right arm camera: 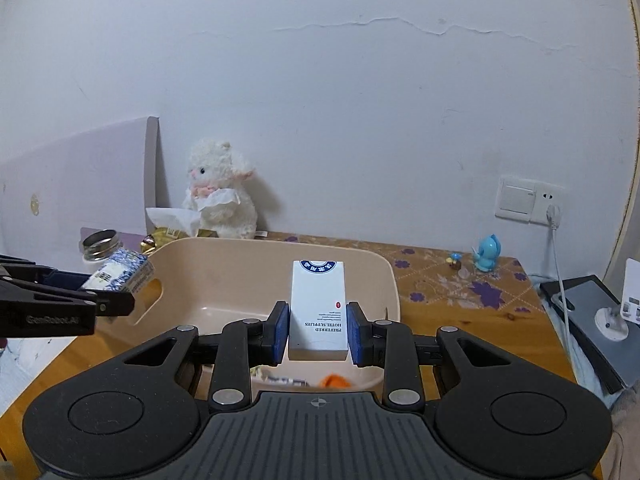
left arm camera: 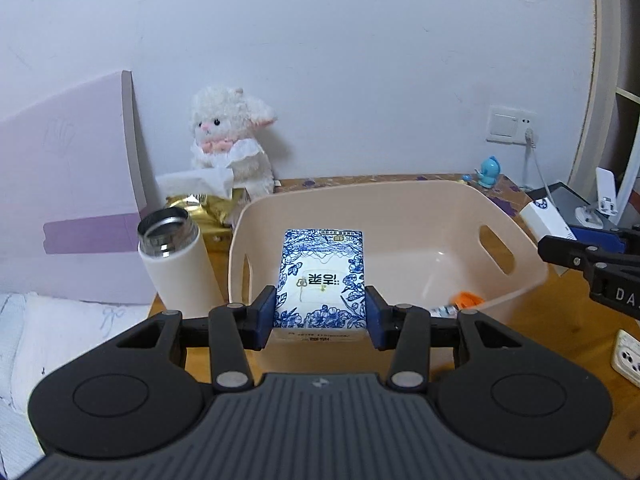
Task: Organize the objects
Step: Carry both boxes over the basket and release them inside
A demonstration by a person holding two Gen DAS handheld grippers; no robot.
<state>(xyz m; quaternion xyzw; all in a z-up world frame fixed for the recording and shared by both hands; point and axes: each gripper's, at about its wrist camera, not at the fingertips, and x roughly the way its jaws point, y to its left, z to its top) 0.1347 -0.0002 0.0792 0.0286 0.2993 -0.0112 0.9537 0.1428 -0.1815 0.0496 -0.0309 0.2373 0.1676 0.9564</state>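
My left gripper [left arm camera: 320, 316] is shut on a blue-and-white floral tissue pack [left arm camera: 322, 276] and holds it over the near left part of the beige plastic basket [left arm camera: 440, 204]. My right gripper [right arm camera: 318, 332] is shut on a white hotel supplies box [right arm camera: 318, 304] and holds it above the same basket [right arm camera: 240, 252]. The tissue pack also shows in the right wrist view [right arm camera: 120, 274], at the basket's left rim. The white box shows in the left wrist view [left arm camera: 548, 218], beyond the basket's right rim. An orange item [left arm camera: 468, 299] and a small tube [left arm camera: 444, 311] lie inside the basket.
A white flask [left arm camera: 174, 260] with no lid stands left of the basket. A white plush lamb [left arm camera: 230, 140], tissues and a gold packet [left arm camera: 200, 204] sit at the back left. A blue toy [right arm camera: 488, 258], a wall socket [right arm camera: 528, 200] and a power strip [left arm camera: 628, 356] are to the right.
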